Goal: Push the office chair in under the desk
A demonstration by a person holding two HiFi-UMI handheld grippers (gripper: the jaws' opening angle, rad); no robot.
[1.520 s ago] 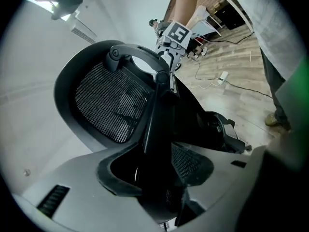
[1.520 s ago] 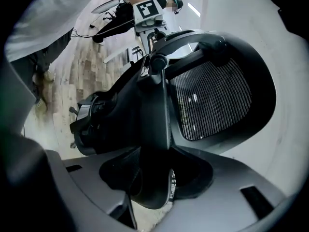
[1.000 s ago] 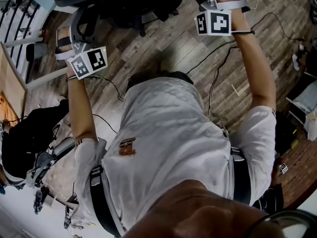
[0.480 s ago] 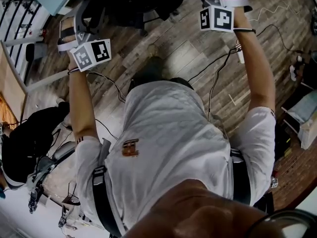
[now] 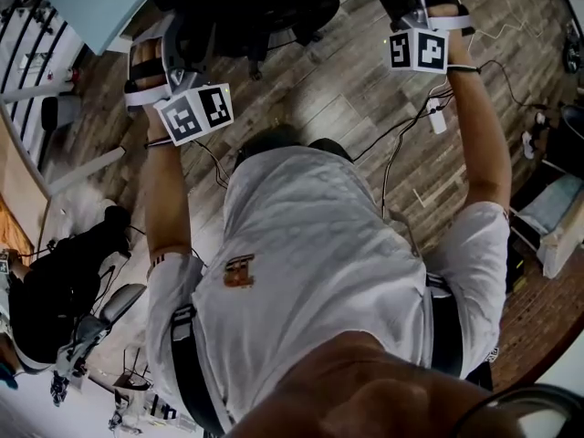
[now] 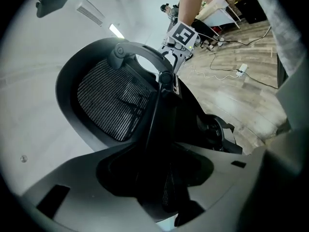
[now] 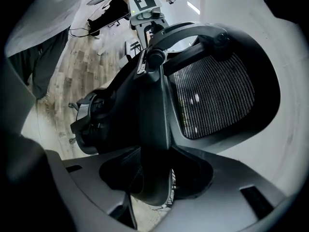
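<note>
Office chair (image 5: 265, 12) backrest toward person (image 5: 310, 272), spanning left-right; left hand-held gripper (image 6: 161, 180), right hand-held gripper (image 7: 154, 173) pinch its edges.

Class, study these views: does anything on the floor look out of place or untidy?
Yes. Loose black cables and a white plug block trail across the wooden floor near the office chair, where feet or castors might snag them.

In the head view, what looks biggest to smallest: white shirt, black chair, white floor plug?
1. White fabric shirt, nearest the camera.
2. Black mesh office chair, partly cut off.
3. Small white plastic plug.
</note>
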